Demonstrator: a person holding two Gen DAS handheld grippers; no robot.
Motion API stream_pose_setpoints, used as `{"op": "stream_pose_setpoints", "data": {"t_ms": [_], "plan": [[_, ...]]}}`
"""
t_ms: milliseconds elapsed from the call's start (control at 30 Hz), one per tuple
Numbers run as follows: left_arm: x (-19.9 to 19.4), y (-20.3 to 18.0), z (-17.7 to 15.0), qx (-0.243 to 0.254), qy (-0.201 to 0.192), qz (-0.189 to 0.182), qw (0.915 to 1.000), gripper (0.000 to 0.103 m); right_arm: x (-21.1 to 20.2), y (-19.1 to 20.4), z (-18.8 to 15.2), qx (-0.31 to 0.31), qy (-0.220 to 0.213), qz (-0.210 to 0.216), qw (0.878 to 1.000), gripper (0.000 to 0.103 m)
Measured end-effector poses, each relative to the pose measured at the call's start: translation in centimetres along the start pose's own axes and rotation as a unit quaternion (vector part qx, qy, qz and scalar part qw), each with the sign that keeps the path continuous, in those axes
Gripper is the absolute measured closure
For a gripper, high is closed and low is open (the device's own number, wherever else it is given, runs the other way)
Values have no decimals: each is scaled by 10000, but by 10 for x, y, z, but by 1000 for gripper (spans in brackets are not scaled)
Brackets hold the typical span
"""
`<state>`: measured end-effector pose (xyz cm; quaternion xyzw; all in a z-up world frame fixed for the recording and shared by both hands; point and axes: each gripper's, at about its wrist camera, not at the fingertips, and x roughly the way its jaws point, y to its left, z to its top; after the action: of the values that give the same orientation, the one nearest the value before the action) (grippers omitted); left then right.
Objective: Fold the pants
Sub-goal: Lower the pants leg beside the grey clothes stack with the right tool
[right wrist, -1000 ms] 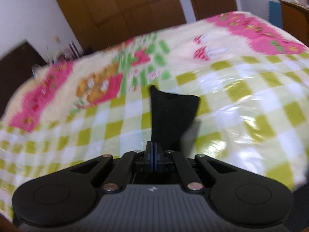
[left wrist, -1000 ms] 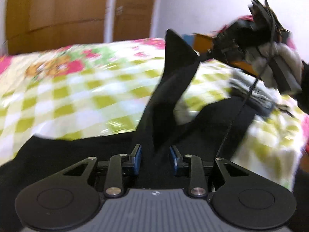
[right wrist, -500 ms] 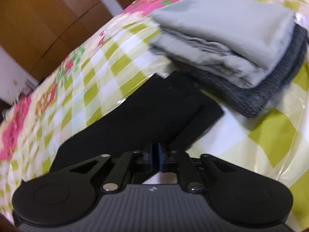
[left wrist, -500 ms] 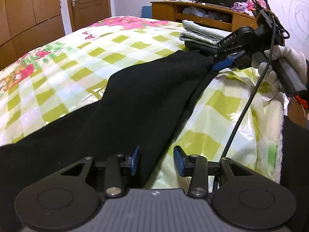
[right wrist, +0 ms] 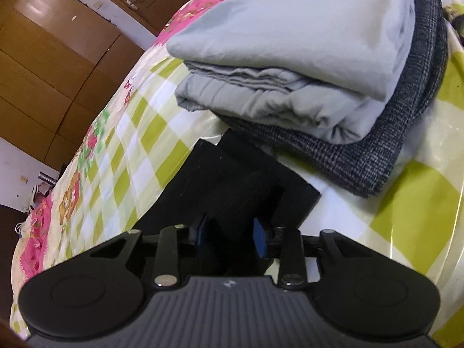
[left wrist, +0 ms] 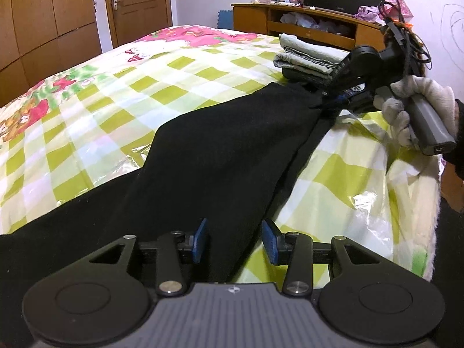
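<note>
While both claws gape over black pants [left wrist: 220, 150], folded clothes [right wrist: 304, 66] crowd the cuffs.

Brown wooden wardrobe [left wrist: 43, 23] and door [left wrist: 136, 3] line pale walls, with a wooden TV cabinet [left wrist: 307, 26] beyond the bed [left wrist: 116, 92].

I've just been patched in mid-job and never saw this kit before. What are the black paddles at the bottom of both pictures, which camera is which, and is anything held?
No robot arm here: a person holds a two-finger gripper in each hand, with a fisheye camera on each looking along its fingers. The paddles are the gripper's own body.

The left view shows the left gripper open over black pants laid along a checked bedspread. The gloved right hand appears there too.

The right view shows the right gripper open, with the leg ends between its fingers. Beyond lies a stack of folded clothes. Nothing is clamped.
</note>
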<state>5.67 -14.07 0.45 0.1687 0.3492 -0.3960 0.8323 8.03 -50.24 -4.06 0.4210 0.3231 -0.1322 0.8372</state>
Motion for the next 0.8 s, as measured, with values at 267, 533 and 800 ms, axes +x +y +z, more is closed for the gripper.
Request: {"op": "stream_pose_setpoints", "data": {"t_ms": [267,533,800], "plan": [[-8,-5,21,-6,-348,8,9994,48,-42,8,10,-121,-572,704,9958,100],[14,-14,4,55,57,-74,9999,47,-27,-21,-5,-125,-365,63,9992,100],[0,-2,-7,-179,-9,52,9998,43,-26,-33,0,297,-91,274,9991,82]]}}
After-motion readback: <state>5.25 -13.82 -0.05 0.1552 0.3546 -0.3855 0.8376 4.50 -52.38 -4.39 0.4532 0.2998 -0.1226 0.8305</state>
